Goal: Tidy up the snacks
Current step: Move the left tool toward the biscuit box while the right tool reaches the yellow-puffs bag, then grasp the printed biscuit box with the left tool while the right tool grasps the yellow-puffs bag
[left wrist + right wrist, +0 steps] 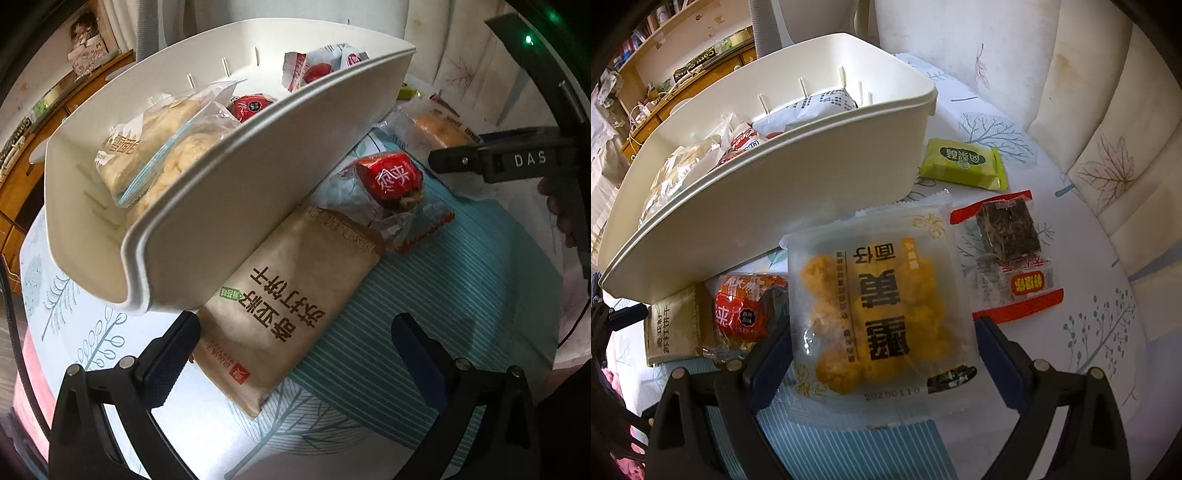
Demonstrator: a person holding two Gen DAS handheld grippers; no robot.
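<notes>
Right gripper (879,373): jaws wide, astride clear bun packet (882,306) beside white bin (798,184) | left gripper (295,358): wide, empty, over brown cracker packet (291,310) | handling: light, crinkly, slippery film, crushable contents; pinch across middle.

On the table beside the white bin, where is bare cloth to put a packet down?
Free: the cloth right of the red-edged packet and the green packet, toward the cushion. Crowded: along the white bin, where the brown cracker packet, red-wrapped snack and yellow bread packet lie side by side.
</notes>
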